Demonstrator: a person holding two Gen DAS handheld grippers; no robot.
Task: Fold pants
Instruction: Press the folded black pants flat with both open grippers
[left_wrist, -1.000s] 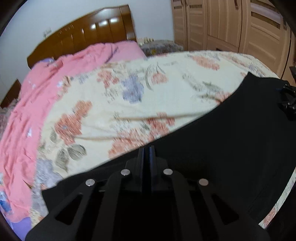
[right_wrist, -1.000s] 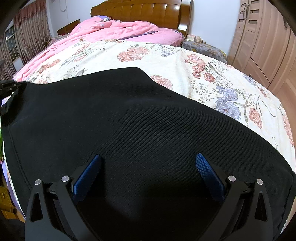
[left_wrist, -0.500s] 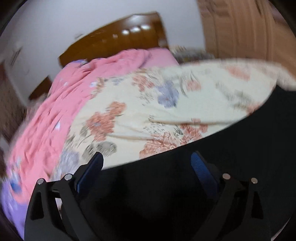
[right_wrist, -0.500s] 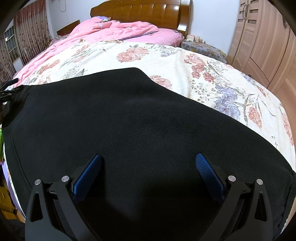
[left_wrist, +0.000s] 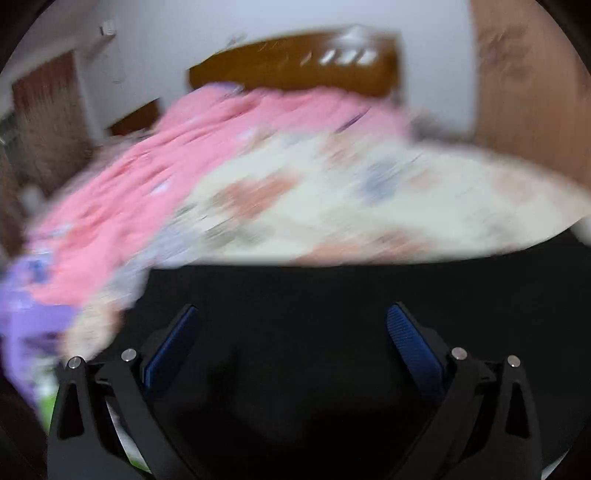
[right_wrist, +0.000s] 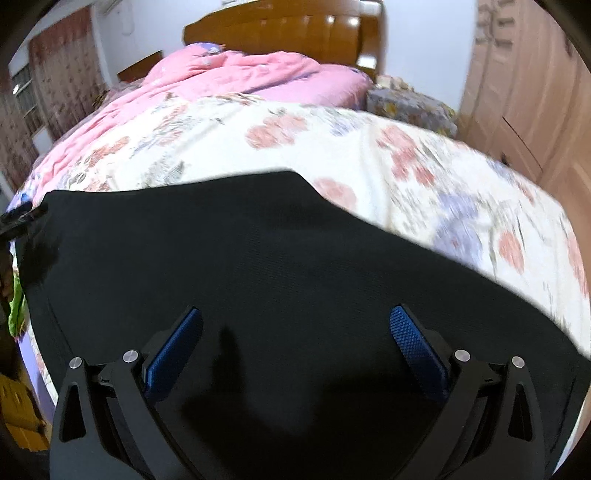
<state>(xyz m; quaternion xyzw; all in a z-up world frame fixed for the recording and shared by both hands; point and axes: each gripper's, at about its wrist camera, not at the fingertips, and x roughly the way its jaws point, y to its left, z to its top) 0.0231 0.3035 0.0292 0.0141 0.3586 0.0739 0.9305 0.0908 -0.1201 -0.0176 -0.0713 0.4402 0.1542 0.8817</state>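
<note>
Lying flat on the bed (right_wrist: 369, 162), the black pants (right_wrist: 258, 258) cover the near part of the floral sheet (right_wrist: 424, 177) and fill the lower half of both wrist views. In the right wrist view their far edge runs from a corner at the left up to a rounded point near the middle, then slopes down toward the right.

Over the cloth the left gripper (left_wrist: 291, 339) has its jaws spread wide, having just been opening; its 2 blue pads (left_wrist: 410, 339) stand well apart and only flat dark fabric shows in the gap between them. Nothing is pinched there. This view is heavily blurred, so fine detail of the fabric beneath cannot be made out.

In the same way the right gripper (right_wrist: 295, 339) is spread wide above the pants, its blue pads (right_wrist: 413, 343) apart with bare cloth between them, and it grips nothing. Whether either set of fingertips touches the fabric cannot be told.

Beyond the pants, a pink quilt (right_wrist: 229, 81) is bunched along the left and far side of the bed, up against a wooden headboard (right_wrist: 288, 26). A wooden wardrobe (right_wrist: 524, 92) stands at the right. At the left edge of the right wrist view, a dark part of the other tool (right_wrist: 22, 218) sits beside the pants' corner.
</note>
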